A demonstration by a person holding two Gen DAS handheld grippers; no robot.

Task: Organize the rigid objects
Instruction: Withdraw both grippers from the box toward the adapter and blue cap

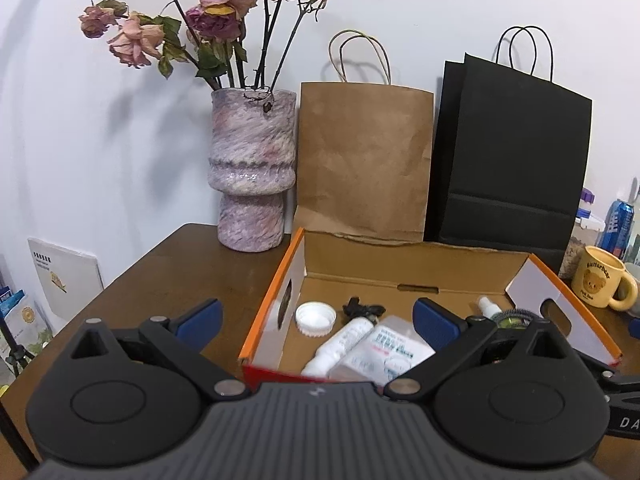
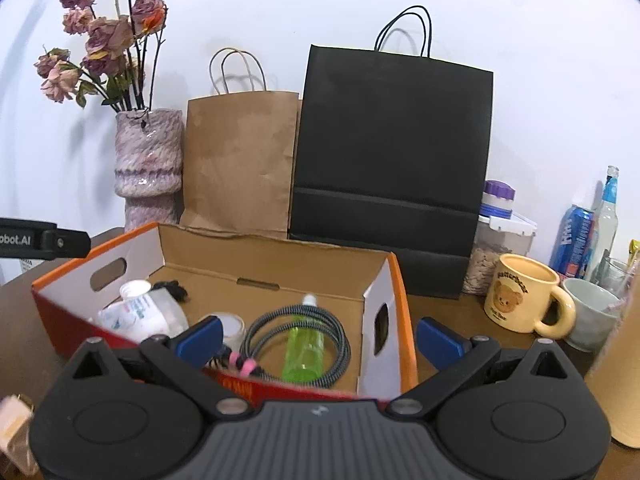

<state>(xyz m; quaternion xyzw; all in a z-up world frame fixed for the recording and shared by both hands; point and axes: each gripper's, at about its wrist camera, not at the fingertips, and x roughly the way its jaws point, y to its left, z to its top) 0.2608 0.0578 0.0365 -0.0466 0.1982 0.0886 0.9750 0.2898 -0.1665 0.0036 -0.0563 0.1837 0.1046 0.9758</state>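
An open cardboard box with orange edges and white side flaps stands on the brown table. In the left wrist view it holds a white cap, a white bottle, a clear pack and a small black item. From the right wrist, a coiled braided cable, a green spray bottle and a small jar lie inside. My left gripper hovers open over the box's near left corner. Over the near right corner my right gripper is open too, holding nothing.
A marbled vase of dried roses, a brown paper bag and a black paper bag stand behind the box. At the right are a yellow bear mug, a grey cup, a blue can, a glass bottle and a lidded jar.
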